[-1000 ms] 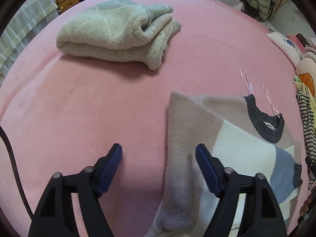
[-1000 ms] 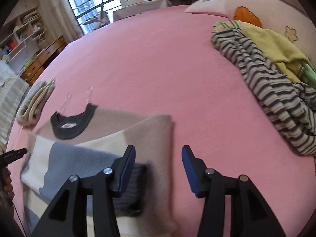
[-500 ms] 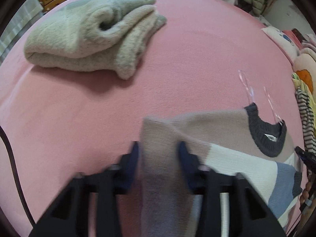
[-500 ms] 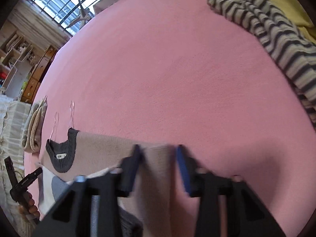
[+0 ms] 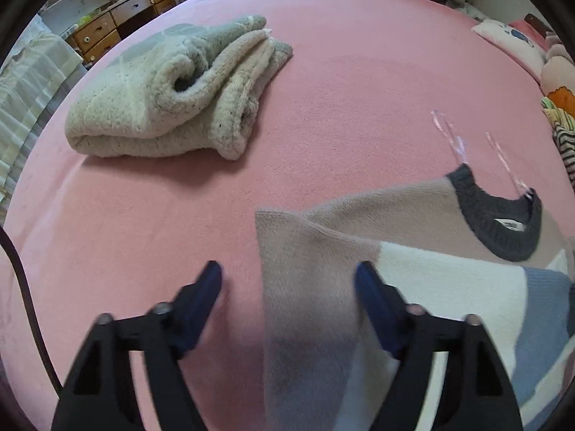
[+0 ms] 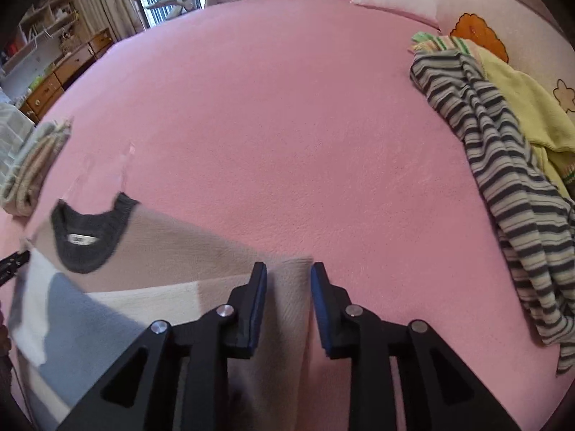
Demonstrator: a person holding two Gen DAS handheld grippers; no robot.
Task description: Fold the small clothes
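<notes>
A small colour-block sweater (image 5: 413, 269), beige, cream and blue with a dark grey collar, lies on the pink bed with both sleeves folded inward. My left gripper (image 5: 289, 287) is open, its fingers straddling the folded beige left sleeve (image 5: 305, 280) without holding it. In the right wrist view the same sweater (image 6: 118, 287) lies at lower left. My right gripper (image 6: 288, 287) has its jaws narrowly apart around the folded right sleeve (image 6: 287, 305); I cannot tell whether the pads touch the cloth.
A folded fluffy cream and grey garment (image 5: 172, 89) lies at the far left of the bed (image 5: 359, 72). A striped garment (image 6: 503, 186) and yellow clothes (image 6: 521, 107) are piled at the right by pillows. Drawers (image 5: 107, 32) stand beyond the bed.
Half a second ago both grippers were closed on the sleeve folds. Now the left jaws have opened wide and let go. The right jaws remain narrow around its sleeve.
</notes>
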